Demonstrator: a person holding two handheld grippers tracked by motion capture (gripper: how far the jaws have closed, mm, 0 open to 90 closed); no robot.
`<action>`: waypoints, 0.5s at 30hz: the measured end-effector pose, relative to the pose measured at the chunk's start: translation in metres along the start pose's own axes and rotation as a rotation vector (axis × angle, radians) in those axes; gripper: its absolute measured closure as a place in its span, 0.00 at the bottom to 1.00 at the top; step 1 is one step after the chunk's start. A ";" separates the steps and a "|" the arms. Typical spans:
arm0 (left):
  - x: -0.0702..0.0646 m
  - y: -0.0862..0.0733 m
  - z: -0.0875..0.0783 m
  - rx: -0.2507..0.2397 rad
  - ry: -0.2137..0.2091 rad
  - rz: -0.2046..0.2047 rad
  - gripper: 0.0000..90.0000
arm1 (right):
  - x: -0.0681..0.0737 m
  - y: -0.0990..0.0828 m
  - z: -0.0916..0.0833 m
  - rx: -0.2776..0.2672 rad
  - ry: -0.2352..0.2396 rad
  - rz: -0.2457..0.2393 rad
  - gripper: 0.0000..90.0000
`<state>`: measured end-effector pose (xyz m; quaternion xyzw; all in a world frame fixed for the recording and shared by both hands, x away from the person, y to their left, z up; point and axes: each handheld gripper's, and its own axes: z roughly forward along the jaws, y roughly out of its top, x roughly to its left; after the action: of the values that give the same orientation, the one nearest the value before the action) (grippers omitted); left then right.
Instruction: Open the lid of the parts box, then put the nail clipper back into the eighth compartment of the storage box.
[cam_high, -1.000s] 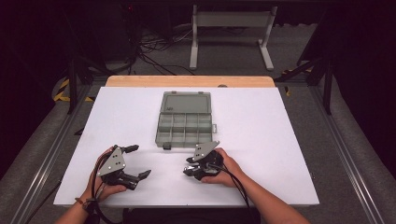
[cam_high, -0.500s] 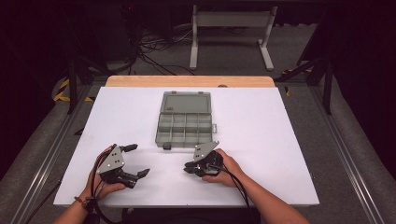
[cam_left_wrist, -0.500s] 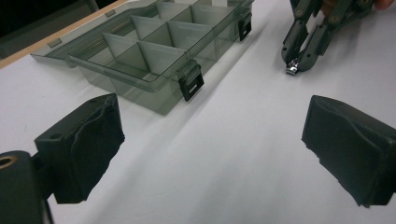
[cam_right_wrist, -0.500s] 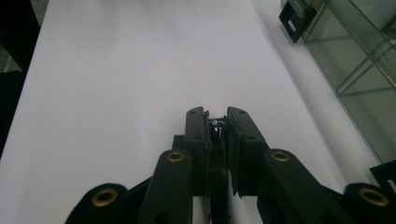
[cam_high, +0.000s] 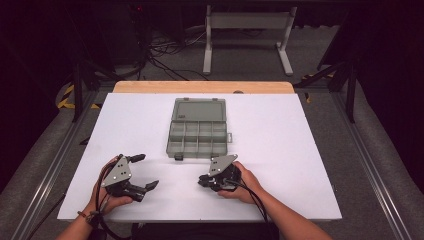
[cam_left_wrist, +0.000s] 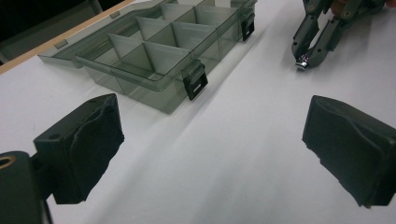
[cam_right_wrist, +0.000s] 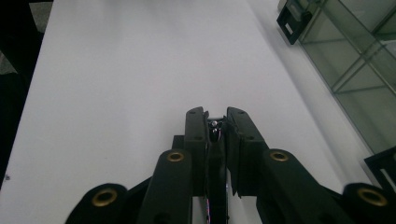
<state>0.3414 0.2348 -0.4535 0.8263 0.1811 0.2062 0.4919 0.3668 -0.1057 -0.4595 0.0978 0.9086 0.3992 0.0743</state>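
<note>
A smoky grey plastic compartment box (cam_high: 197, 131) lies open in the middle of the white table (cam_high: 280, 150), its lid folded back. My left gripper (cam_high: 149, 171) rests at the near left, open, its jaws (cam_left_wrist: 212, 140) wide apart over bare table. To the right of it, my right gripper (cam_high: 201, 180) points left just in front of the box. Its jaws have just been closing and are shut on a small shiny metal piece (cam_right_wrist: 214, 124) at their tips. The left gripper view shows that piece (cam_left_wrist: 302, 62) glinting between the right gripper's tips (cam_left_wrist: 303, 55).
The box's black latches (cam_left_wrist: 196, 84) face the near edge of the table. Its compartments (cam_left_wrist: 154, 51) look empty. A wooden strip (cam_high: 200, 86) runs along the table's far edge. Beyond it are a metal stand (cam_high: 247, 30) and cables on the floor.
The right gripper's jaws have drawn together on the small metal piece. Both hands have stayed where they were, and the left gripper is still open.
</note>
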 end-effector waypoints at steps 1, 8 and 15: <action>0.000 0.000 0.000 0.004 -0.002 0.004 0.06 | 0.000 0.000 -0.002 -0.004 -0.004 -0.002 0.89; 0.003 0.001 0.002 -0.010 0.004 -0.010 0.06 | -0.003 -0.001 -0.012 -0.048 -0.021 0.017 0.89; 0.000 0.002 0.003 -0.004 0.005 0.001 0.06 | -0.003 -0.001 -0.020 -0.085 -0.047 0.031 0.89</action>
<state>0.3434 0.2321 -0.4532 0.8249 0.1816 0.2087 0.4929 0.3656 -0.1214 -0.4472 0.1178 0.8873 0.4359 0.0935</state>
